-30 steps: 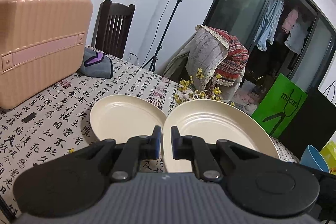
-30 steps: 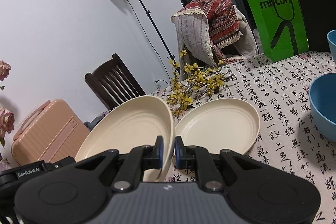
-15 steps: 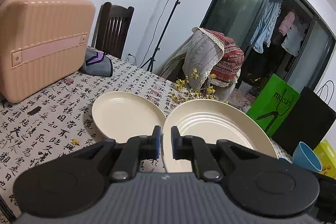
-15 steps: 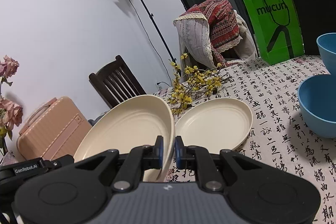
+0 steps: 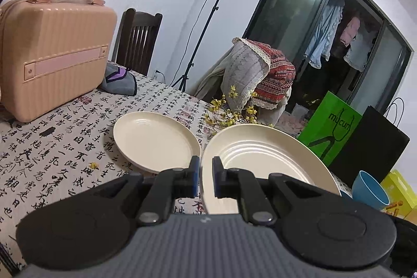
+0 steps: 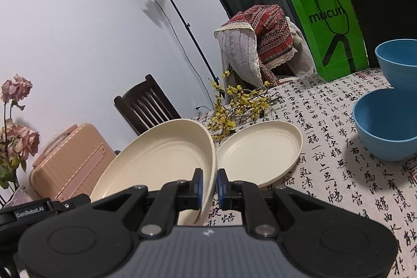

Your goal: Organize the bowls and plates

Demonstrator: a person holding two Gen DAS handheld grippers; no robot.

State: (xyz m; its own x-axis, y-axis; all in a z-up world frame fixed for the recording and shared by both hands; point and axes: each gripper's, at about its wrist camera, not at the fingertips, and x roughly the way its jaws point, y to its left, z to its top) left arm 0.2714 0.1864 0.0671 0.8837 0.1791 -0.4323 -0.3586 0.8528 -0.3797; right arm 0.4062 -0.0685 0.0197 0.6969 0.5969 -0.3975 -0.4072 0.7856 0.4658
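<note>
Here we see both grippers clamped on the same large cream plate (image 5: 263,155), one on each side of it. In the left wrist view the left gripper (image 5: 206,180) has its jaws drawn together on the plate's left rim, and the plate spreads out to the right of the fingers, lifted clear of the table (image 5: 52,147). In the right wrist view the right gripper (image 6: 208,186) pinches the opposite rim, with the plate tilted up and away to the left, its hollow side facing us. A second, smaller cream plate (image 6: 260,150) lies flat on the calligraphy-print cloth just beyond the held one; whether their rims touch we cannot tell. Two blue bowls sit on the right side of the table in the right wrist view, the nearer bowl (image 6: 388,127) in front of the farther bowl (image 6: 398,56). A sprig of yellow flowers (image 6: 239,106) lies behind the plates. A pink suitcase (image 5: 52,54) stands on the table's left side, and a green paper bag (image 6: 331,33) stands at the far edge.
</note>
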